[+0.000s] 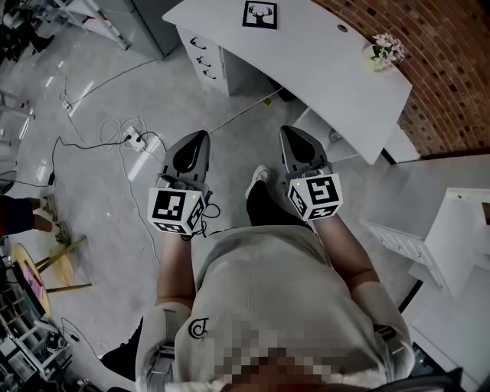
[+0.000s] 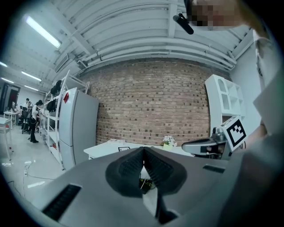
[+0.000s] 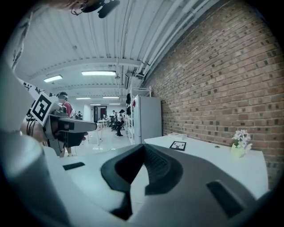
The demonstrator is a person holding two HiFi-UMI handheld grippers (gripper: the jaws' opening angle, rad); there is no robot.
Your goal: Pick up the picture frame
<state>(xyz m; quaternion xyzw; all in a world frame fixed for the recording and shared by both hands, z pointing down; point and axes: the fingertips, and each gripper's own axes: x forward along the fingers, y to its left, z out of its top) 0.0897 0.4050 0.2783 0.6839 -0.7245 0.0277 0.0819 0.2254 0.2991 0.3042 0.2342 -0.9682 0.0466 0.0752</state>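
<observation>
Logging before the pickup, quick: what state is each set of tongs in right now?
Left tongs: closed, holding nothing.
Right tongs: closed, holding nothing.

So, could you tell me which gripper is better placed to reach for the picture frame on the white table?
Probably the right gripper: its tip lies nearer the picture frame than the left gripper. Both are shut and empty.

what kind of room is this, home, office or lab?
Probably an open lab or studio, not a home: a red brick wall, exposed ceiling pipes, and a white power strip with loose cables on the grey concrete floor.
</observation>
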